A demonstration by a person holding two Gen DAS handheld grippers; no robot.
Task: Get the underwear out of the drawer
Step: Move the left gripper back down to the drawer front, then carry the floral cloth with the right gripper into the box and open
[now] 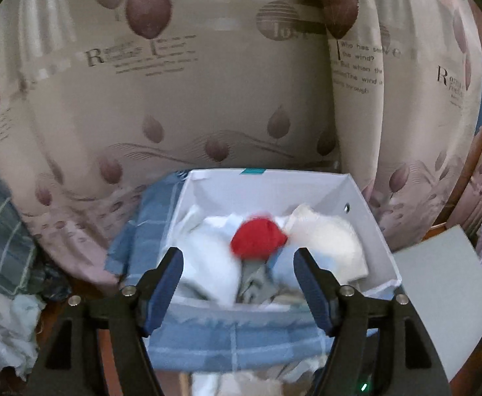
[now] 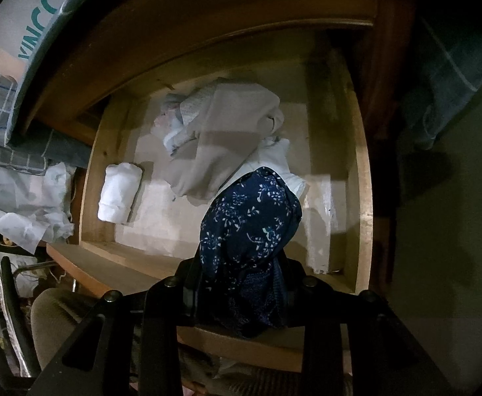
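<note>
In the right wrist view my right gripper (image 2: 241, 280) is shut on navy floral underwear (image 2: 251, 224) and holds it above the open wooden drawer (image 2: 363, 178). In the drawer lie a beige garment (image 2: 227, 138), a rolled white piece (image 2: 119, 191) at the left and pale clothes (image 2: 171, 128) at the back. In the left wrist view my left gripper (image 1: 239, 260) is open and empty above a white box (image 1: 267, 188). The box holds a blurred red piece (image 1: 257, 237), white clothes (image 1: 326, 241) and a grey piece (image 1: 254, 280).
A printed curtain (image 1: 191, 99) hangs behind the box. Blue checked cloth (image 1: 145, 231) lies under and beside the box. A grey lid (image 1: 445, 300) sits at the right. A plaid cloth (image 1: 0, 224) and crumpled plastic (image 2: 26, 201) lie at the left.
</note>
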